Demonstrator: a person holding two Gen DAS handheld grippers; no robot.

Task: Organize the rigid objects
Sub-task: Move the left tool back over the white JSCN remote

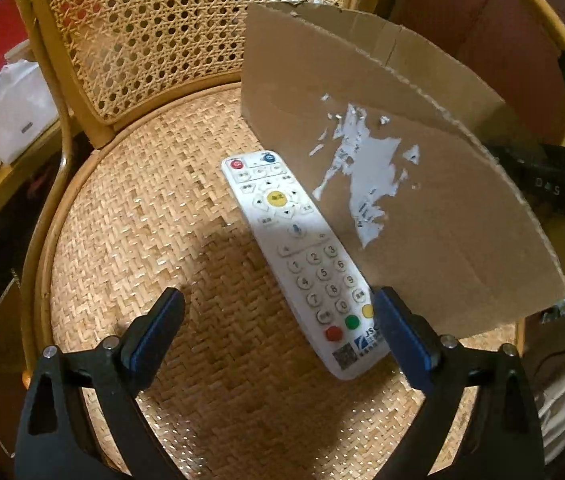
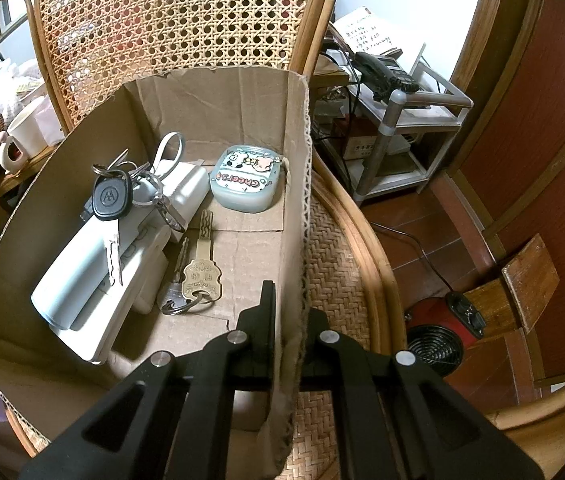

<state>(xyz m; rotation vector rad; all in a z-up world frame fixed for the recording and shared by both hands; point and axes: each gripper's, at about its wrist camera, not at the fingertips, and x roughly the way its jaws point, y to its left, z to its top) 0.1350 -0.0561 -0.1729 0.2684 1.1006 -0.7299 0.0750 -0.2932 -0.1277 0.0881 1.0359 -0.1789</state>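
A white remote control (image 1: 302,256) with coloured buttons lies on the woven seat of a rattan chair (image 1: 150,240), close beside a cardboard box (image 1: 422,200). My left gripper (image 1: 278,312) is open, just above the remote's near end, with its right finger next to the box wall. My right gripper (image 2: 288,320) is shut on the box's right wall (image 2: 296,200). Inside the box lie a black car key with a key bunch (image 2: 112,196), a white case (image 2: 94,276), a brass key (image 2: 200,268) and a grey-green "Cheers" tin (image 2: 246,180).
The chair's cane back (image 1: 154,32) rises behind the seat. A metal rack with a telephone (image 2: 386,72) stands right of the chair. A red fan heater (image 2: 442,332) sits on the floor. A mug (image 2: 26,132) and bags stand on a table at left.
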